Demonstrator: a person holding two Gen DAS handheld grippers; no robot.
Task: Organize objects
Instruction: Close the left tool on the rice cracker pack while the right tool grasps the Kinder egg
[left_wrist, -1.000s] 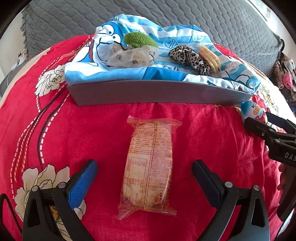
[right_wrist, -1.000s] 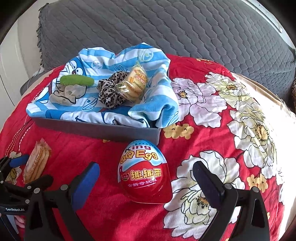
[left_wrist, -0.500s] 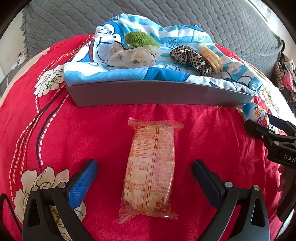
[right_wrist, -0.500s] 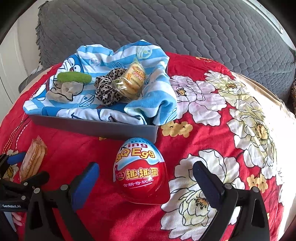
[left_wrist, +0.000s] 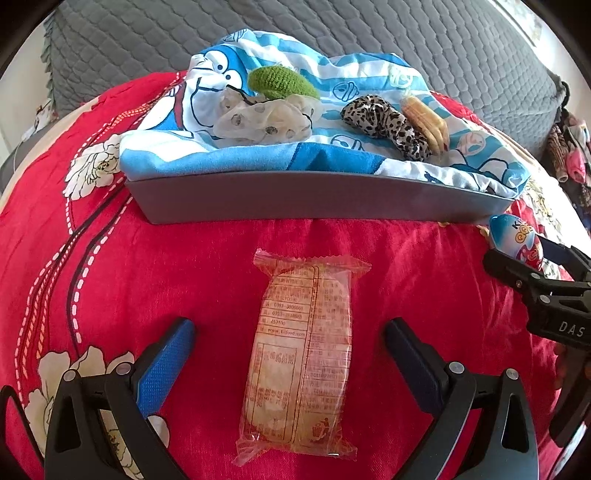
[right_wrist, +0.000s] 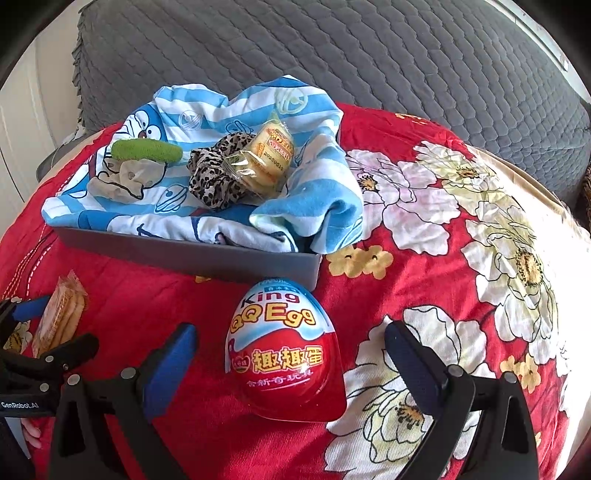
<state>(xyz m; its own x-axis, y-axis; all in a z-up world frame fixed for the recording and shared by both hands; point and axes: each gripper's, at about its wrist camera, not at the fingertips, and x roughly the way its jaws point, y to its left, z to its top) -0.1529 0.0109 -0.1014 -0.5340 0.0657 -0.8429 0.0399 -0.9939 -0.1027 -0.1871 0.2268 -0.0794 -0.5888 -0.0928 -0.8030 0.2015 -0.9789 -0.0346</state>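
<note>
A clear-wrapped biscuit pack (left_wrist: 301, 354) lies lengthwise on the red bedspread, between the spread fingers of my open left gripper (left_wrist: 290, 354). In the right wrist view a red and blue toy egg (right_wrist: 282, 350) stands between the fingers of my open right gripper (right_wrist: 290, 356); neither finger touches it. Behind both is a grey tray (left_wrist: 317, 201) lined with a blue cartoon towel (left_wrist: 332, 162). On the towel lie a green knitted piece (left_wrist: 280, 83), a pale scrunchie (left_wrist: 262, 122), a leopard scrunchie (left_wrist: 384, 122) and another biscuit pack (right_wrist: 266, 160).
The red flowered bedspread (right_wrist: 461, 229) covers the bed; a grey quilted backrest (right_wrist: 332, 55) rises behind the tray. The right gripper (left_wrist: 546, 295) and egg (left_wrist: 517, 240) show at the left wrist view's right edge. Clothes (left_wrist: 569, 151) hang far right.
Both grippers have eased slightly forward: the biscuit pack and the egg sit a little deeper between the fingers. Both stay open.
</note>
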